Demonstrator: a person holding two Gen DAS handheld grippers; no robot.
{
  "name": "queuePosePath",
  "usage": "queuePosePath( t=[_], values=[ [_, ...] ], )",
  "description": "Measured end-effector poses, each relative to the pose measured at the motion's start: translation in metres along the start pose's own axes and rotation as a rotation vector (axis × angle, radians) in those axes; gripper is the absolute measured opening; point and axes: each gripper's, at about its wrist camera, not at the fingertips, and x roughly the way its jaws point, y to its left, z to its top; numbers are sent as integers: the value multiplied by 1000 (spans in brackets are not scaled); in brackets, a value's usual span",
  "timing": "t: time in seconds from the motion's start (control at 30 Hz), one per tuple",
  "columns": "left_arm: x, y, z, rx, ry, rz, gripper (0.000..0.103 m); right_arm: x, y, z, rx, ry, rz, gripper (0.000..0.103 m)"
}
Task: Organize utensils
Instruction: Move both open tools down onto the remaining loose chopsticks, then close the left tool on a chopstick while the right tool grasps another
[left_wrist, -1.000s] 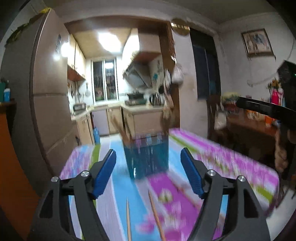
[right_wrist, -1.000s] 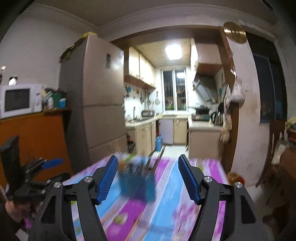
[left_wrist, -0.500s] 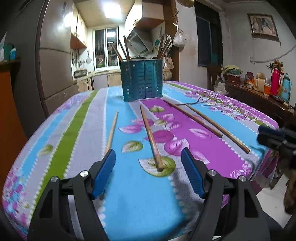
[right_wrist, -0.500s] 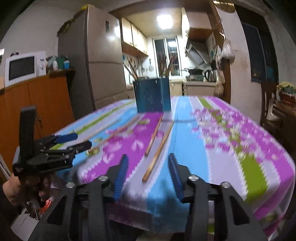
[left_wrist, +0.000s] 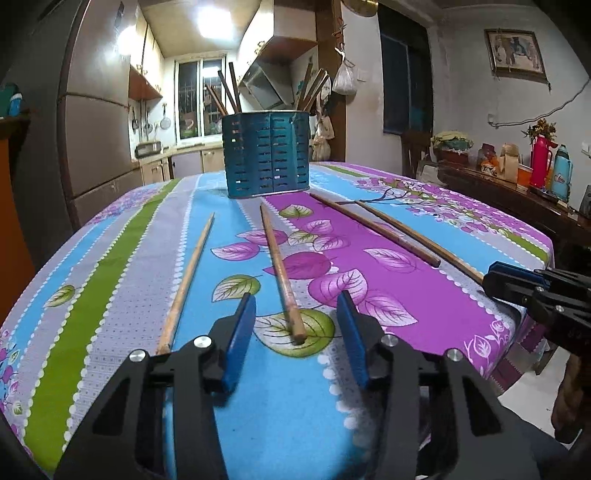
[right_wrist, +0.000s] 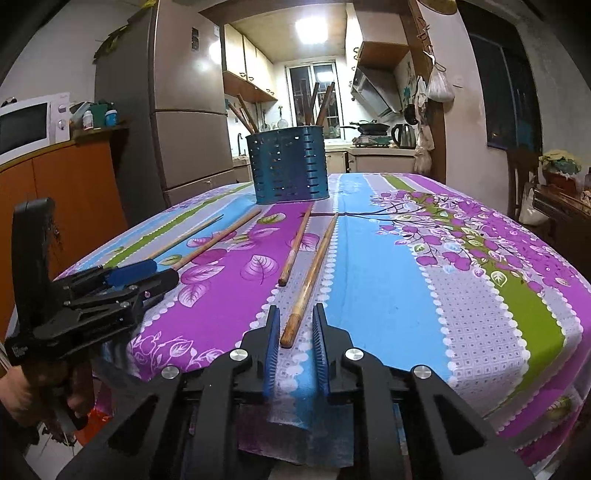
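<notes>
A blue slotted utensil holder (left_wrist: 266, 155) (right_wrist: 290, 166) stands at the far side of the table with several sticks in it. Several wooden chopsticks lie loose on the flowered tablecloth (left_wrist: 369, 280). My left gripper (left_wrist: 295, 306) hovers low at the near end of one chopstick (left_wrist: 280, 266); its jaws are closing, the stick lies between them, and the pads are clear of it. My right gripper (right_wrist: 296, 314) straddles the near end of the rightmost chopstick (right_wrist: 314, 269); its jaws are closing, nearly on the stick, with a thin gap on each side.
A tall fridge (right_wrist: 184, 129) and an orange cabinet (right_wrist: 74, 192) with a microwave (right_wrist: 29, 125) stand left of the table. A dark sideboard with flasks (left_wrist: 546, 166) runs along the right wall. The table's near edge lies just under both grippers.
Both grippers have dropped from high above the table to just over its near edge. Each now has a chopstick end between its jaws, and both pairs of jaws have narrowed.
</notes>
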Motion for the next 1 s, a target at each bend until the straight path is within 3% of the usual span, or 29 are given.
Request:
queuePosePath(
  t=[0.23, 0.53, 1.0],
  values=[
    [3, -4, -2, 10, -35, 4, 43, -1, 11, -5, -40, -27, -61, 19],
    [3, -13, -4, 12, -66, 10, 31, 1, 17, -9, -71, -58, -103, 14],
    [-5, -21, -11, 5, -98, 43, 14, -1, 11, -11, -36, -79, -90, 11]
  ],
)
